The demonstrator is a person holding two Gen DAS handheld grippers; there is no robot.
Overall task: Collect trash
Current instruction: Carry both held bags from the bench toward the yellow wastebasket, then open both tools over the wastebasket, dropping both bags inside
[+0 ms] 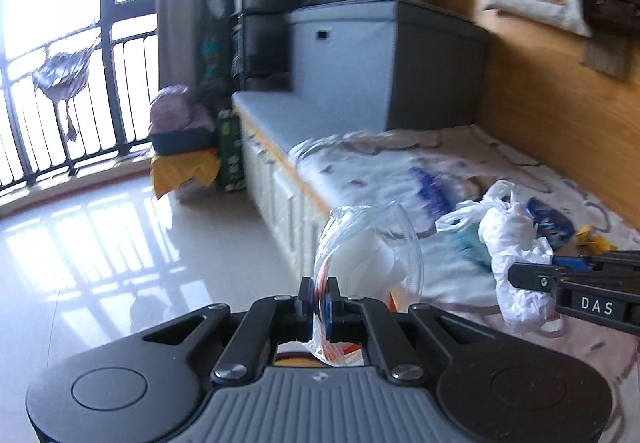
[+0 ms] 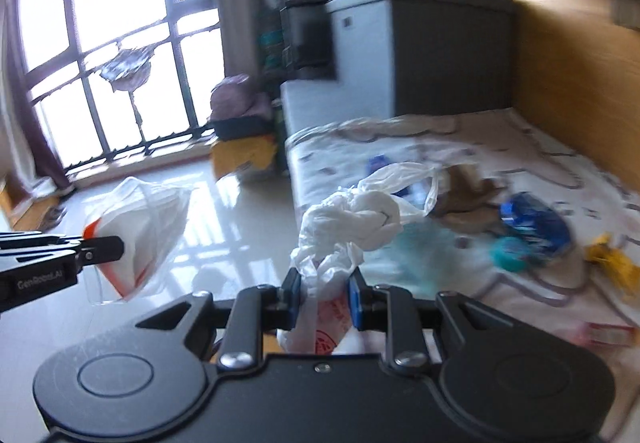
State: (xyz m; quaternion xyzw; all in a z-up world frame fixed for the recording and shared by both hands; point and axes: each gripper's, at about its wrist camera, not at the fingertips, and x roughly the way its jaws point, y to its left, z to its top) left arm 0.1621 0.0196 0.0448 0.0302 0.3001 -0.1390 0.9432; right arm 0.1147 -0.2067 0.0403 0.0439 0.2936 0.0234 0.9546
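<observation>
While both tools are angling downward over the glossy floor, the patterned bed is lying ahead and right of them beside the wood-panelled wall, with loose wrappers scattered on it. The right gripper is clamping a crumpled white plastic bag just in front of its pads. The left gripper is pinching a clear bag shut between its pads, out over the floor.

Both wrist views face window, low and close; share bench mattress.
</observation>
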